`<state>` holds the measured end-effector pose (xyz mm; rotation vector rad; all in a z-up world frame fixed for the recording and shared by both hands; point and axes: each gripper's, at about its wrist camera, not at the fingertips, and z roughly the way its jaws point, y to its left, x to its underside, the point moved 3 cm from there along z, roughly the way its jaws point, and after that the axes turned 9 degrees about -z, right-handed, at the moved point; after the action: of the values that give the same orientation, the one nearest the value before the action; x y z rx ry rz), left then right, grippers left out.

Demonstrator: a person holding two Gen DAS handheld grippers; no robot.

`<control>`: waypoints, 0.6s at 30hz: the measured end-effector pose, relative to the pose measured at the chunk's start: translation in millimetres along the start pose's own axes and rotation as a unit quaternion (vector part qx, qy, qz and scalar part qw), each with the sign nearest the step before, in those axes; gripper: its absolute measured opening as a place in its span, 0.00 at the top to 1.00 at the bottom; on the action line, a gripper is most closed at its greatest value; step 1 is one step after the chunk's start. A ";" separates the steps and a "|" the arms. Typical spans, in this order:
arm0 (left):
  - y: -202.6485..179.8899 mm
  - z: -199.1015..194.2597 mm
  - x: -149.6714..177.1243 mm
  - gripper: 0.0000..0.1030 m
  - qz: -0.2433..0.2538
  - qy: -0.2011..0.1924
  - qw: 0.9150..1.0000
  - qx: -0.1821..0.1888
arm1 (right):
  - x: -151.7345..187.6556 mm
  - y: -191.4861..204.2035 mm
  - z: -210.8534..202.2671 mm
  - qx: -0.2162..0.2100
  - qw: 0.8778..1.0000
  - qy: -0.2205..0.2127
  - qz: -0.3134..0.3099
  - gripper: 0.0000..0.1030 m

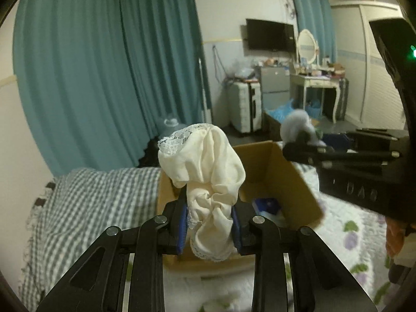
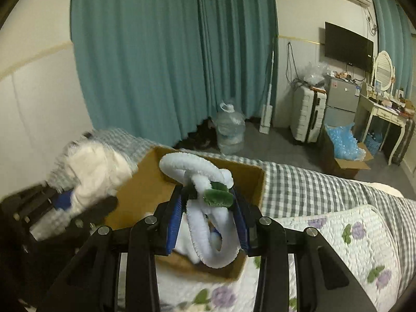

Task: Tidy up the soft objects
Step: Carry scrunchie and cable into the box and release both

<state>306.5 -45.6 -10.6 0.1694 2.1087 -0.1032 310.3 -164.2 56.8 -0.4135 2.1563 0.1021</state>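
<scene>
My left gripper (image 1: 209,221) is shut on a cream garment with lace trim (image 1: 205,171), held above an open cardboard box (image 1: 291,182) on the bed. My right gripper (image 2: 210,221) is shut on a fuzzy white fabric piece with green parts (image 2: 205,182), held over the same box (image 2: 145,187). The right gripper shows blurred at the right of the left wrist view (image 1: 306,143). The left gripper with its cream garment shows blurred at the left of the right wrist view (image 2: 78,189). Blue and white items (image 1: 267,206) lie inside the box.
The bed has a grey checked cover (image 1: 98,202) and a white quilt with purple flowers (image 2: 351,241). Teal curtains (image 2: 169,52), a water jug (image 2: 230,130), a white suitcase (image 2: 308,114), a small fridge (image 2: 340,101) and a dressing table (image 2: 382,109) stand beyond the bed.
</scene>
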 end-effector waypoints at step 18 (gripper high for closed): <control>17.3 -36.2 -12.9 0.21 -0.006 -0.014 1.000 -0.006 | -6.2 -14.2 -28.1 0.047 0.999 -0.013 0.020 0.18</control>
<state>285.4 -24.4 19.0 0.1478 2.0825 -0.0983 296.3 -182.3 79.3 -0.3120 2.1340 0.0281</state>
